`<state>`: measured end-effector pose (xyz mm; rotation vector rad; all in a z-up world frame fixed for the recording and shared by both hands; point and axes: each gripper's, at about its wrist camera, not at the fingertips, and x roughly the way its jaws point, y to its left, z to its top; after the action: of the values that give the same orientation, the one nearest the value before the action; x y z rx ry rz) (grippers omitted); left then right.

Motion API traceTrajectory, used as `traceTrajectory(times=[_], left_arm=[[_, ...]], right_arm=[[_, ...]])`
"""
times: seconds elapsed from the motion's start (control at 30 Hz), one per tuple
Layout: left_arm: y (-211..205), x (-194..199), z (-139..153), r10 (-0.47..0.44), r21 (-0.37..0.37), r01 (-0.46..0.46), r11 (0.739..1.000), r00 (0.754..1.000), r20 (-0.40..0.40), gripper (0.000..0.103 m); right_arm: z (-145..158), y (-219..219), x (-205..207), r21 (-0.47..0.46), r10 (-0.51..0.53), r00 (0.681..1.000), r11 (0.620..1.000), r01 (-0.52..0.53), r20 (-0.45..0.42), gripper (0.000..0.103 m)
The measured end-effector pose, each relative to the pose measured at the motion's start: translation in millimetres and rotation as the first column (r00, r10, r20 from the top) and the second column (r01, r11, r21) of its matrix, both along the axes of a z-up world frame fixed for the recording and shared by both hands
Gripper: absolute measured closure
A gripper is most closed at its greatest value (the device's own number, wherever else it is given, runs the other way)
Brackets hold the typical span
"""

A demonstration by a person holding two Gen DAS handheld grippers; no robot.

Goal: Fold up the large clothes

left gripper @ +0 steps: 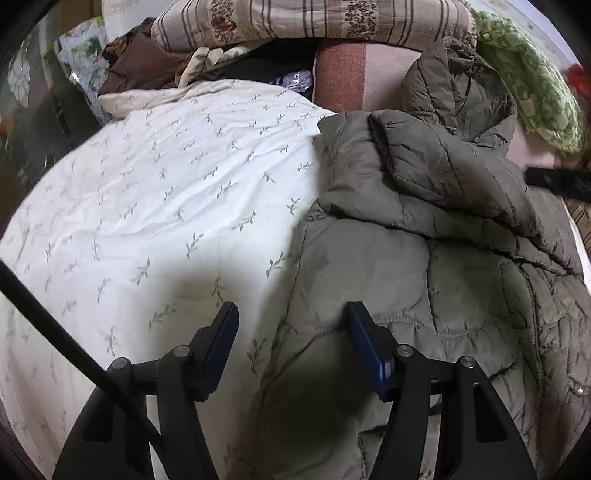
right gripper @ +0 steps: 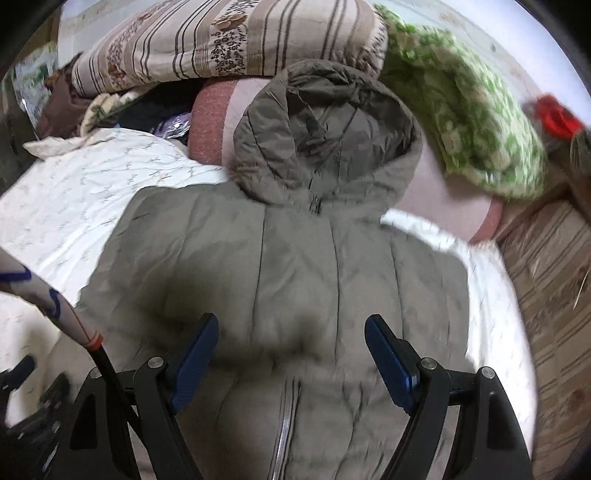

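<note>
While both tools stand w/ jaws apart, gripping nothing, item 1, padded coat (right gripper: 295, 266), lies on white bedsheet (left gripper: 155, 192) straight ahead of right gripper (right gripper: 291, 354) and under left gripper (left gripper: 291, 345), hood (right gripper: 325, 136) at far end. Progress est.: sleeves look tucked in, zipper (right gripper: 284, 424) side up; body folds apparently not yet done.

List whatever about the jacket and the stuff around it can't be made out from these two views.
- Jacket hem: cut off by the bottom edge in both views, behind the right gripper and left gripper.
- Sleeves: left wrist view shows only bunched folds; which is which is unclear.
- Red object: motion-blurred at the right wrist view's edge.
- Dark pile: hidden under the striped quilt.
</note>
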<state>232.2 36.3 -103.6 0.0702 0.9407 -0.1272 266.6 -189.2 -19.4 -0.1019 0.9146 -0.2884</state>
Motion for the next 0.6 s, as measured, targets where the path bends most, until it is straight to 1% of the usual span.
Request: traceTrajectory(times=[0.03,0.1,0.33,0.47,0.53,0.6], left_arm=[[-1.0,0.3,0.2,-0.005,0.011,0.004,1.000,1.000,0.007,0.042],[-2.2,0.8,0.2,-0.011,0.013,0.011,1.000,1.000,0.009,0.042],[-5.1,3.3,-2.6,-0.021,0.010,0.021,1.000,1.000,-0.005,0.042],[-5.6,4.0,-4.3,-0.021,0.006,0.021,1.000,1.000,-0.012,0.042],[-5.2,4.5,-5.4,-0.019,0.001,0.019,1.000,1.000,-0.018,0.041],[-4.3,5.1,-6.0,-0.019,-0.008,0.019,1.000,1.000,-0.023,0.041]], right_arm=[[-1.1,4.0,10.0,-0.033,0.004,1.000,0.999,-0.004,0.003,0.018],[-2.1,9.7,23.5,-0.067,0.014,1.000,0.998,-0.014,0.005,0.018],[0.7,23.3,57.7,-0.126,0.045,0.999,0.991,-0.043,0.017,0.018],[1.4,24.4,73.0,-0.160,0.040,0.999,0.986,-0.036,0.021,0.018],[4.0,21.7,81.7,-0.182,0.035,0.999,0.983,-0.028,0.036,0.018],[13.5,11.6,93.3,-0.168,0.026,0.997,0.986,-0.015,0.068,0.018]])
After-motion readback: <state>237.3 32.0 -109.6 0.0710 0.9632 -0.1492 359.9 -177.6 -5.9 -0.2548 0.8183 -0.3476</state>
